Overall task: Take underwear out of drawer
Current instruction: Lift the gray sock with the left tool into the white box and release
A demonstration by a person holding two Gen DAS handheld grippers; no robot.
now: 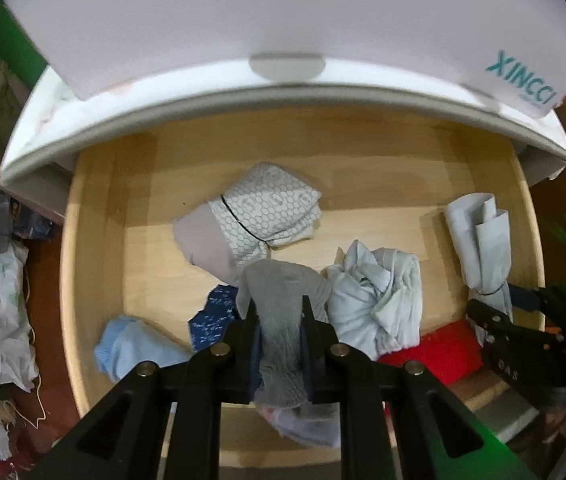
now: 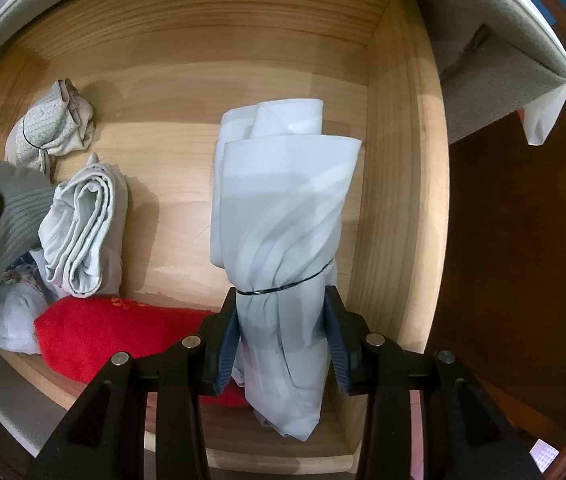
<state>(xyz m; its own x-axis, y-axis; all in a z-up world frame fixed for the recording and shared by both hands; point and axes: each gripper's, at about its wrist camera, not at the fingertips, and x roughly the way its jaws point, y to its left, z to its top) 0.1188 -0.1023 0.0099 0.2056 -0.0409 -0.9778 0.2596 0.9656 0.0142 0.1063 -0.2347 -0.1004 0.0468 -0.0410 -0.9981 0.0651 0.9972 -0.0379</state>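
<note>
So we've got the left hand-held gripper (image 1: 279, 320) pinching a grey knit bundle (image 1: 283, 304), the right hand-held gripper (image 2: 283, 320) pinching a pale blue tied roll (image 2: 283, 216) over the wooden drawer (image 2: 403, 160).

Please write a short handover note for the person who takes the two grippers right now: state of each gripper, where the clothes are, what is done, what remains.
Left gripper: shut on the grey knit piece, held over the front of the wooden drawer.
Right gripper: shut on the pale blue rolled bundle tied with a black band, near the drawer's right wall.
Still lying in the drawer: the hexagon-print bundle, the crumpled pale blue garment, the red cloth, the dark blue patterned piece and the light blue piece.
Done: both grips look secure.
Left: bring both pieces out of the drawer, then return for the others.
</note>
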